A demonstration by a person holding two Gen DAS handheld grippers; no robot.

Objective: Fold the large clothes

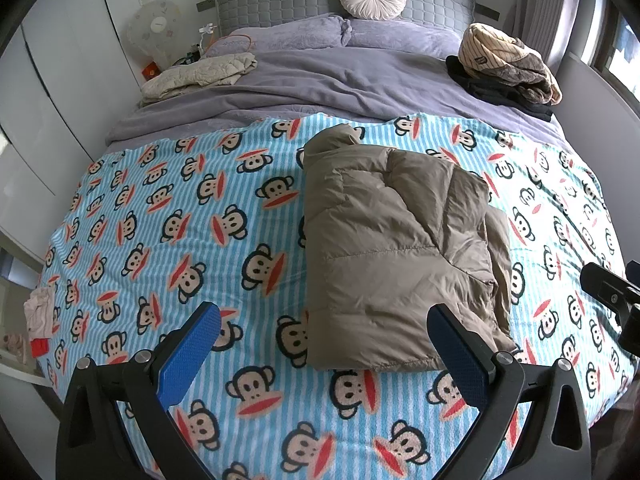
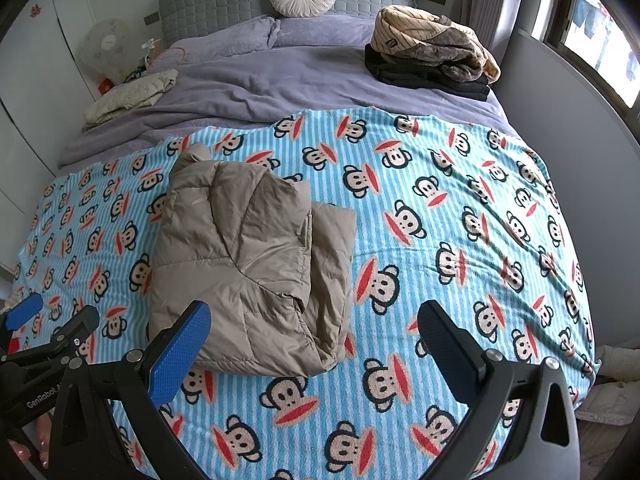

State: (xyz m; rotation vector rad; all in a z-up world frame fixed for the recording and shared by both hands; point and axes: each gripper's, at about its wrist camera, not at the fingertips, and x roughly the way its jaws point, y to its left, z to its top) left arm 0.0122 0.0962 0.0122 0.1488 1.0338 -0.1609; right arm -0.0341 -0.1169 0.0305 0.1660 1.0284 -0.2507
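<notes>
folded jacket ahead, both grippers spread and empty

i see a tan puffer jacket point(image 1: 400, 248) lying folded into a bulky rectangle on a monkey-print blanket point(image 1: 180, 220) across the bed. its long axis runs away from me toward the headboard. my left gripper point(image 1: 324, 344) hovers with jaws wide apart, gripping nothing; the jacket's near edge sits just ahead, toward its right finger. my right gripper point(image 2: 316, 340) is likewise spread and empty, the jacket ahead toward its left finger. i judge both about equally near. the fabric looks slick, quilted, puffy, with an uneven flap along its right side.
</notes>
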